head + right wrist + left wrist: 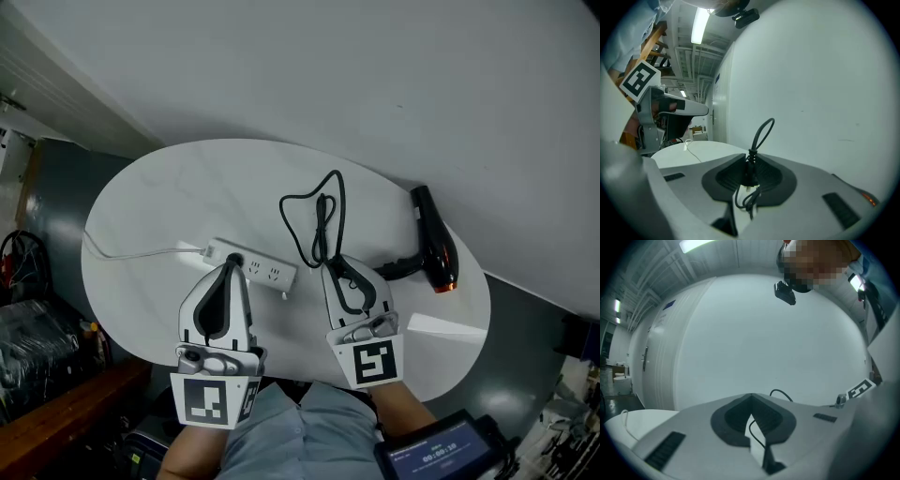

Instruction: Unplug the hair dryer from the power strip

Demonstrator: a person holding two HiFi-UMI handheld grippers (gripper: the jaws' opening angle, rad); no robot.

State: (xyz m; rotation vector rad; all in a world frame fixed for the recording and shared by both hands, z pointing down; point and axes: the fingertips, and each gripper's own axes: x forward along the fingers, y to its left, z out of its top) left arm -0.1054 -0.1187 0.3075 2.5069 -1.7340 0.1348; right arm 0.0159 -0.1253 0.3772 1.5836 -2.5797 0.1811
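A white power strip [269, 270] lies on the round white table [169, 187]. My left gripper [230, 264] hovers with its tips over the strip's left end. It is shut, with nothing between the pads [751, 397]. My right gripper [336, 268] is shut on the plug end of the black cord [749, 174], apart from the strip. The cord [319, 214] loops up beyond the jaws [762, 133]. It runs on to the black hair dryer [434, 246], which lies at the table's right by the wall.
The strip's white cable [131, 253] trails off the table's left edge. A plain white wall [375, 75] stands right behind the table. Dark clutter [33, 309] sits on the floor at the left, and a device with a lit screen [448, 452] is at the bottom right.
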